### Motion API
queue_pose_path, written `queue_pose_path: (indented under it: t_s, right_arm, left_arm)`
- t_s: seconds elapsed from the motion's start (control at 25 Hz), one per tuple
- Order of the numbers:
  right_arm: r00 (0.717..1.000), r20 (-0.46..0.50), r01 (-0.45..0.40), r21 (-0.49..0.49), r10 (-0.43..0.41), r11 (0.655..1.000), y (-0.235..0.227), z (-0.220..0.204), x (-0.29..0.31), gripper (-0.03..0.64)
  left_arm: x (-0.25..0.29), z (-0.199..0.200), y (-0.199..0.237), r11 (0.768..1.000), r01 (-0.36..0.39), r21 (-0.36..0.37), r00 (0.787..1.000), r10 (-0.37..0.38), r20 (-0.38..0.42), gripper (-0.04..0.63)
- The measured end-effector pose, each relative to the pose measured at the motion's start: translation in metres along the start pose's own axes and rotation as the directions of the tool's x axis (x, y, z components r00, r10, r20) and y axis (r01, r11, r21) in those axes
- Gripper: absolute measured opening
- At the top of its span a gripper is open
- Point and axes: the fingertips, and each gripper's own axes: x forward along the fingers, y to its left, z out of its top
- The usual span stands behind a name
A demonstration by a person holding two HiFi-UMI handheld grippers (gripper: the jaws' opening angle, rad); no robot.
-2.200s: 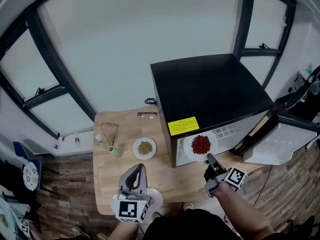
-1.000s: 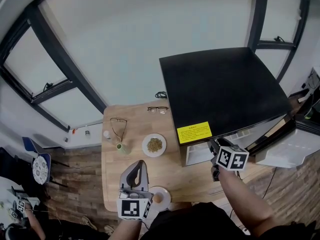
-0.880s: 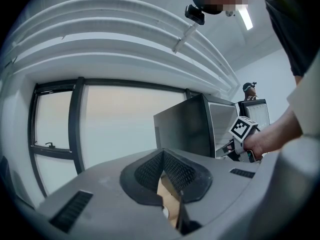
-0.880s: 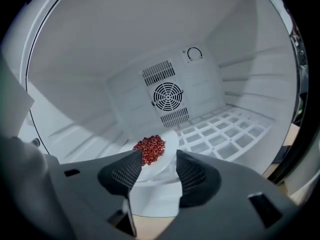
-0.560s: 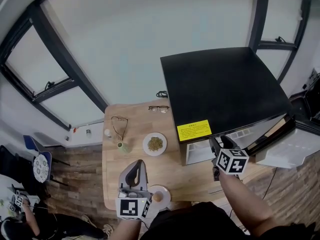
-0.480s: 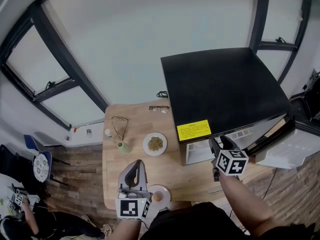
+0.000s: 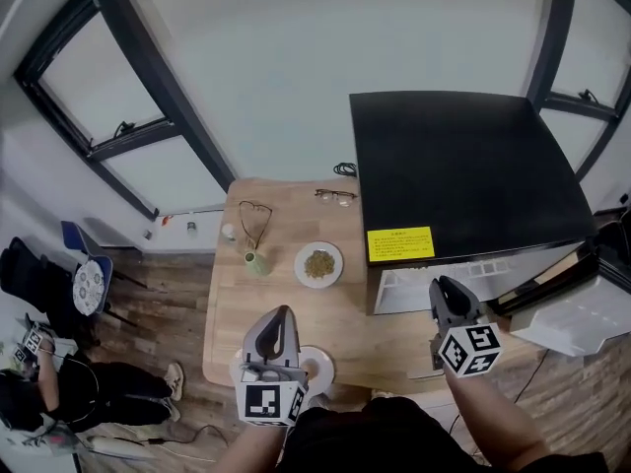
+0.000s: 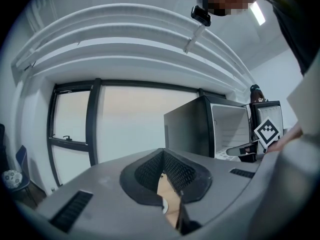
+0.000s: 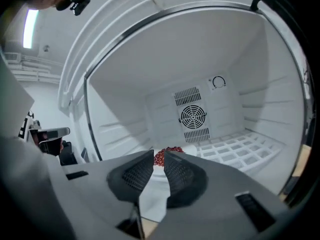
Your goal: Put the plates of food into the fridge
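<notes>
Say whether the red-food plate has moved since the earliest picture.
Yes: from the fridge's open front, deeper in; the plate now rests inside, before the rear fan grille.

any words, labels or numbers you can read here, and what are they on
Yellow sticker on the fridge: dark print, too small to read.
Marker cubes: black-and-white square patterns, no words.
Round dial on the fridge's back wall: no figures legible.
So no text can be quoted.
</notes>
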Motion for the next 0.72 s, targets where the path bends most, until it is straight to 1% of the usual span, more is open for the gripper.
queue_pose_path:
  t_s: [0.08, 0.24, 0.36, 0.44, 0.52, 0.6, 0.68, 0.72]
  right_arm:
    - [1.0, -0.012, -0.029, 0.009, 0.029, 1.0, 0.009, -0.012, -0.007, 0.073]
    - [0.997, -0.031, -0.065, 0.032, 0.066, 0.997, 0.032, -0.031, -0.014, 0.066]
    - [0.994, -0.066, -0.081, 0.058, 0.085, 0.995, 0.055, -0.05, -0.018, 0.066]
    - [0.989, -0.087, -0.114, 0.08, 0.121, 0.99, 0.079, -0.061, -0.023, 0.066]
    - [0.981, -0.093, -0.16, 0.097, 0.169, 0.982, 0.106, -0.072, -0.029, 0.066]
    - [0.972, -0.104, -0.194, 0.14, 0.209, 0.971, 0.129, -0.087, -0.034, 0.066]
    - [0.965, -0.123, -0.199, 0.223, 0.23, 0.954, 0.15, -0.107, -0.038, 0.066]
    - [0.964, -0.13, -0.194, 0.26, 0.234, 0.946, 0.16, -0.117, -0.041, 0.066]
  left_arm:
    - [-0.01, -0.003, -0.002, 1.0, -0.008, 0.009, 1.0, 0.008, -0.013, 0.005]
    - [-0.027, 0.012, 0.008, 0.998, 0.007, 0.066, 1.0, -0.007, 0.005, 0.005]
    - [-0.041, 0.013, 0.022, 0.998, 0.007, 0.065, 1.0, -0.007, 0.001, 0.005]
    - [-0.054, 0.008, 0.035, 0.999, 0.004, 0.052, 1.0, -0.004, 0.005, 0.005]
    - [-0.069, 0.0, 0.05, 0.999, 0.002, 0.04, 1.0, -0.001, -0.011, 0.005]
    - [-0.084, -0.013, 0.063, 0.999, 0.01, 0.036, 0.999, -0.009, -0.036, 0.005]
    - [-0.099, -0.028, 0.072, 0.999, 0.029, 0.015, 0.998, -0.028, -0.047, 0.004]
    - [-0.107, -0.036, 0.074, 0.999, 0.04, 0.007, 0.997, -0.04, -0.068, 0.005]
